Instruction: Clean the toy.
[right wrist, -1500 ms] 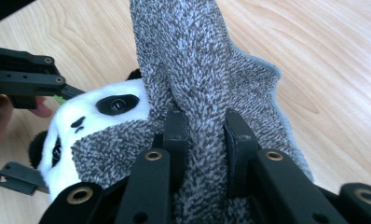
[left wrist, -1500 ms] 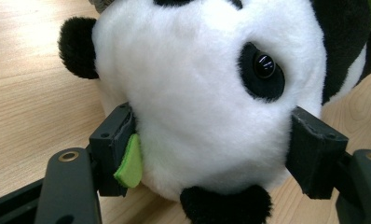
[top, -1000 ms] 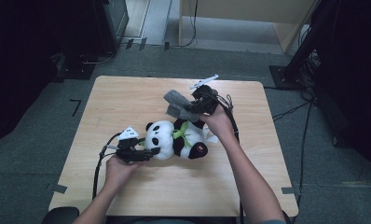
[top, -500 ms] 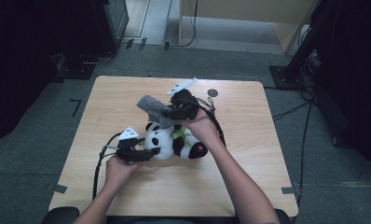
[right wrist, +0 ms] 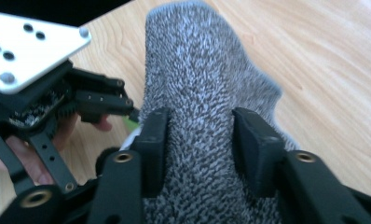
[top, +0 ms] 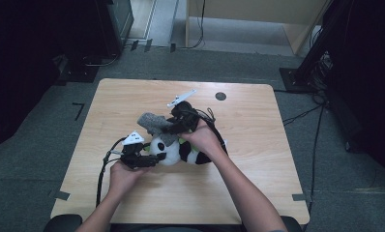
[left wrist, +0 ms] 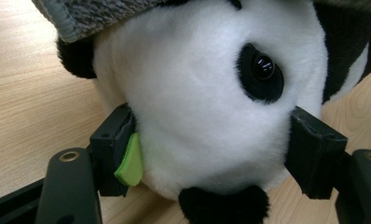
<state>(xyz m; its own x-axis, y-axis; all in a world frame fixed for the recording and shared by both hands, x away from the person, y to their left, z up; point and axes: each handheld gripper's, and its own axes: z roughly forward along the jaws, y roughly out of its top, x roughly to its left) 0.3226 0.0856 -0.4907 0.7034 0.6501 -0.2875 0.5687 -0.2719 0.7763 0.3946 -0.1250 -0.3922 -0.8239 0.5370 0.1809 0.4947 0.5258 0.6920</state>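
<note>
A black-and-white panda plush (top: 181, 151) lies at the middle of the wooden table (top: 287, 145). My left gripper (top: 149, 158) is shut on its head (left wrist: 207, 107), one jaw pressed on each side, and a green felt leaf (left wrist: 130, 161) is tucked by the left jaw. My right gripper (top: 170, 126) is shut on a grey knitted piece (top: 152, 122) and holds it just above the panda's head. In the right gripper view the knit (right wrist: 197, 93) bulges between the jaws (right wrist: 200, 135). Its grey edge (left wrist: 81, 14) hangs over the top of the head.
A small dark round hole (top: 220, 95) sits near the table's far edge. Black cables (top: 103, 169) trail from both grippers across the table. Dark equipment and a wooden cabinet (top: 258, 24) stand on the floor beyond the table.
My right gripper has carried the grey knitted piece leftward and down, from beyond the panda's body to over its head. The left gripper has kept its hold on the head.
</note>
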